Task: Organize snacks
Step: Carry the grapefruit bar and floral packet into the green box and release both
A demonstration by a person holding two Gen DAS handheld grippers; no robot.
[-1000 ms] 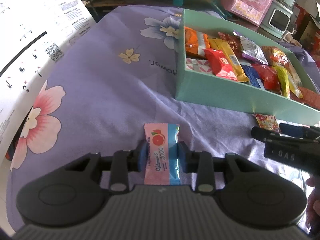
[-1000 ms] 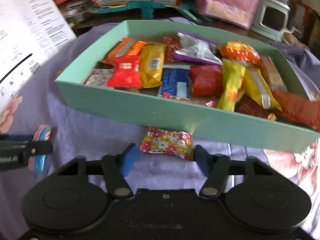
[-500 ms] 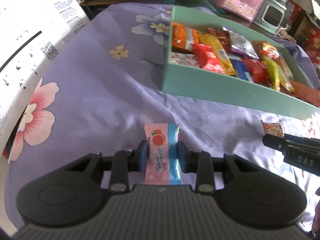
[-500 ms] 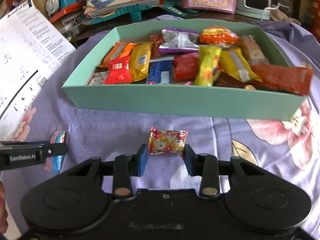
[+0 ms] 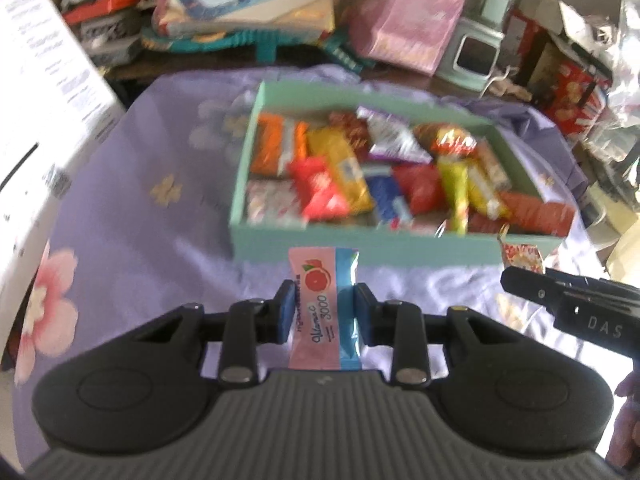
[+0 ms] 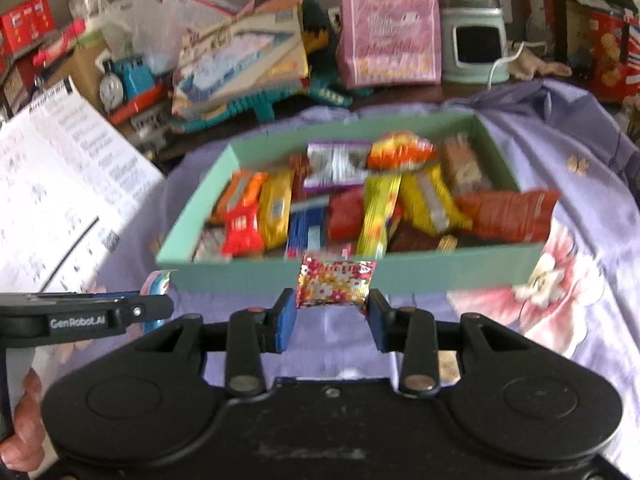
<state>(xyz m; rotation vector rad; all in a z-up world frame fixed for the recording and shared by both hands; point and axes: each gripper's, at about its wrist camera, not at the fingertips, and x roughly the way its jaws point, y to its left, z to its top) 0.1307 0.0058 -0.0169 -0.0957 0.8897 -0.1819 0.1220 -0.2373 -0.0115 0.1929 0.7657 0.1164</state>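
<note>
My left gripper (image 5: pixel 323 310) is shut on a pink and blue grapefruit packet (image 5: pixel 323 304) and holds it above the cloth, in front of the mint green box (image 5: pixel 320 246). My right gripper (image 6: pixel 331 318) is shut on a red and gold flowered candy packet (image 6: pixel 335 284), held up before the box's front wall (image 6: pixel 440 272). The box holds several snack packets. The right gripper (image 5: pixel 520 276) with its candy (image 5: pixel 520 254) shows at the right of the left wrist view. The left gripper (image 6: pixel 160 306) shows at the left of the right wrist view.
A purple flowered cloth (image 5: pixel 160 240) covers the table. A white printed sheet (image 6: pixel 52 184) stands at the left. Behind the table are a toy train (image 6: pixel 124 80), books (image 6: pixel 240 56), a pink bag (image 6: pixel 390 24) and a small mint appliance (image 6: pixel 474 48).
Both grippers have risen from the cloth with their packets and tilted up toward the box. The right gripper closed on the flowered candy, which lay on the cloth a second ago.
</note>
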